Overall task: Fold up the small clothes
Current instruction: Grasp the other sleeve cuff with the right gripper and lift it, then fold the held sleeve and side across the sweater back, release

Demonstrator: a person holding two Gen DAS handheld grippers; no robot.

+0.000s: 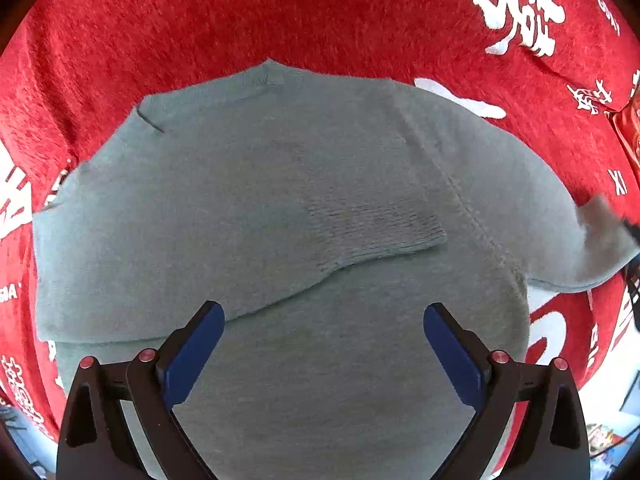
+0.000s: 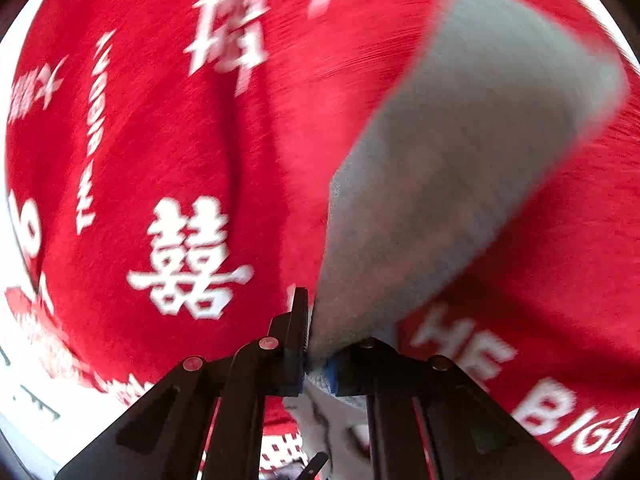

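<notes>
A small grey knit sweater [image 1: 248,184] lies flat on a red blanket [image 1: 240,12]. One sleeve is folded across its body, with the ribbed cuff [image 1: 380,232] near the middle. My left gripper [image 1: 323,354] is open and empty, hovering above the sweater's lower part. The other sleeve [image 1: 600,240] is lifted at the right edge of the left wrist view. In the right wrist view my right gripper [image 2: 318,354] is shut on that grey sleeve [image 2: 460,152], which stretches away up and to the right. The right wrist view is blurred.
The red blanket [image 2: 140,152] with white characters and letters covers the whole surface under and around the sweater. A white floor or edge [image 2: 24,392] shows at the lower left of the right wrist view.
</notes>
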